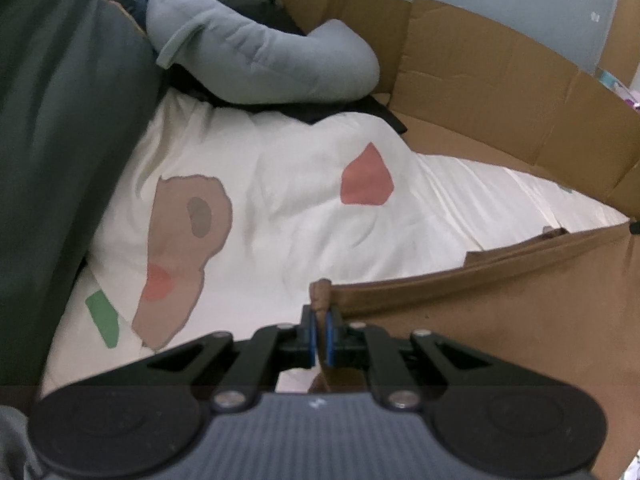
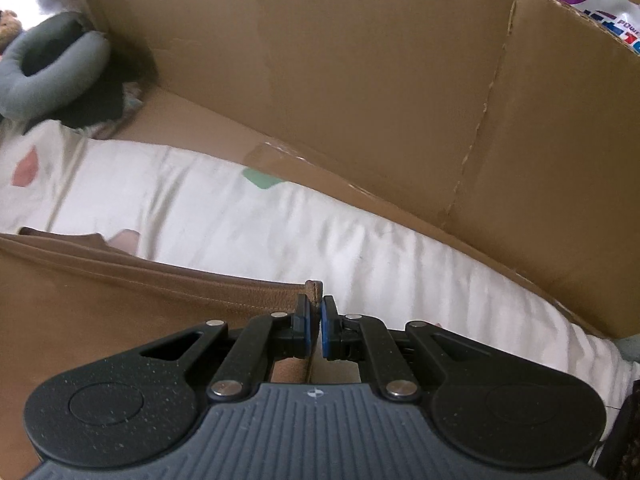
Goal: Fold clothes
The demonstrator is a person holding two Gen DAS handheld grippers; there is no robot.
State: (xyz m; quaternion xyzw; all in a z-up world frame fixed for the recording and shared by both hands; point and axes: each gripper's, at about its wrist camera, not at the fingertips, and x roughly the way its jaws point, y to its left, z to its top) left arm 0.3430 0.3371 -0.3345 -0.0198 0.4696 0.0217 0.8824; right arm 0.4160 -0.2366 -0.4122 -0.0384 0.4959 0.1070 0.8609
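Note:
A brown garment [image 1: 500, 312] lies stretched over a white bedsheet, its hemmed edge running between both grippers. My left gripper [image 1: 320, 316] is shut on one corner of that edge, a small fold of brown cloth sticking up between the blue pads. In the right wrist view the same brown garment [image 2: 120, 292] fills the lower left, and my right gripper [image 2: 315, 312] is shut on its other corner, with a nub of fabric above the pads. The hem looks taut between the two grips.
The white sheet [image 1: 280, 208] has brown, pink and green patches. Cardboard walls [image 2: 360, 92] stand along the far side. A grey curved pillow [image 1: 256, 60] and dark clothes lie at the far end. A dark green cloth [image 1: 52, 140] hangs at the left.

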